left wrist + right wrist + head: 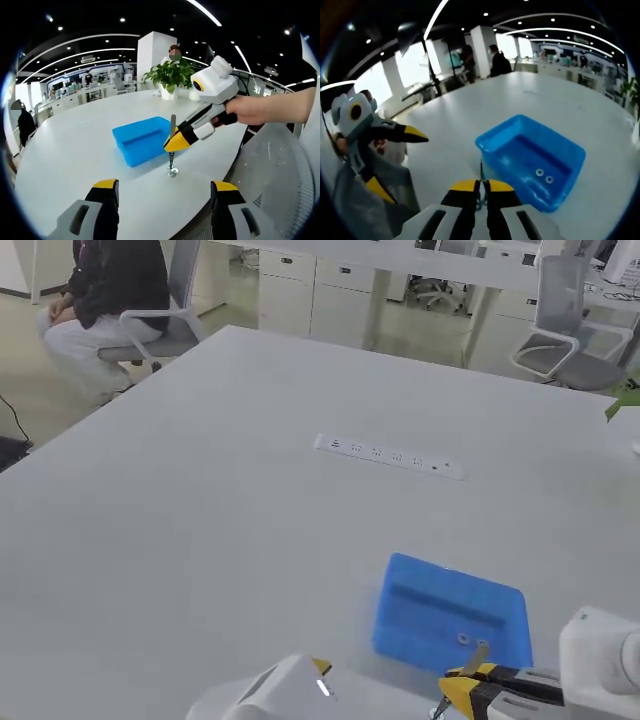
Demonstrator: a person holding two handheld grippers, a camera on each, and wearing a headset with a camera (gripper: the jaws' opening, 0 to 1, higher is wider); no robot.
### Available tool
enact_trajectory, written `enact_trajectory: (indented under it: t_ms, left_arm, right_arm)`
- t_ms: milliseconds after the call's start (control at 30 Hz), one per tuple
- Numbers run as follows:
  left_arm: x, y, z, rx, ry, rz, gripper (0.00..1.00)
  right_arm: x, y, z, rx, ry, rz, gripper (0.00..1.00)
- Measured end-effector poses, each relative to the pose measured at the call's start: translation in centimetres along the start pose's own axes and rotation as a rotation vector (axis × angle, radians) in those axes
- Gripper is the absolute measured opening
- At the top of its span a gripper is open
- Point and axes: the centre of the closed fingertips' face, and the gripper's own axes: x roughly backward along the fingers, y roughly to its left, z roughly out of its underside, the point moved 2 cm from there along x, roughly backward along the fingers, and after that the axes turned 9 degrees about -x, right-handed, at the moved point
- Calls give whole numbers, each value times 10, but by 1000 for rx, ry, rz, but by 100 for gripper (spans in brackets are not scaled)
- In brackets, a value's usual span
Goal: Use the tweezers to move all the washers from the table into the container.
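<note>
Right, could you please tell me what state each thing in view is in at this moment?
left gripper: open, holding nothing.
right gripper: shut on the tweezers.
tweezers: clamped, tips pointing down.
loose washer: lying flat at the tweezers' tips, outside the container.
container: open-topped, holding two washers.
power strip: nothing plugged in.

Nothing readable is showing: no text, labels, brands or numbers are appearing on any surface here.
</note>
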Motion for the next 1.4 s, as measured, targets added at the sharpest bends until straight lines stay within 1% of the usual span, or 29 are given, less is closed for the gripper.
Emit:
enact_trajectory:
  t_ms: [100,200,333,367,467,700,867,1033,1133,1300,1400]
  left_arm:
    - [0,0,0,-3,3,1,75]
    - [0,0,0,-3,4,1,75]
    - [1,0,0,-3,4,-1,75]
    - [1,0,0,-3,3,-1,75]
    - [1,0,0,-4,3,0,75]
    - [0,-1,0,-4,3,2,75]
    - [1,-1,0,-4,0,3,75]
    - [1,-1,-1,-3,-2,1,75]
    - [1,-1,-1,0,-4,3,75]
    - [1,-1,-1,-2,-6,6,76]
    - [0,-2,-1,0,-7,8,76]
  right_arm:
    - [-1,1,0,38,2,-2,3]
    - [0,3,-2,38,-13,-2,3]
    - [7,8,-15,-6,-72,-22,3]
    - [10,10,-20,-21,-90,-35,3]
    - [16,12,-30,-26,-119,-45,3]
    - [31,9,-54,-29,-189,-48,3]
    - [40,4,-74,-28,-236,-33,3]
    - [40,-8,-84,-31,-248,-6,3]
    - [37,-12,-88,-29,-248,6,3]
    - [28,-28,-90,-33,-229,27,3]
    - [20,-40,-88,-39,-200,45,3]
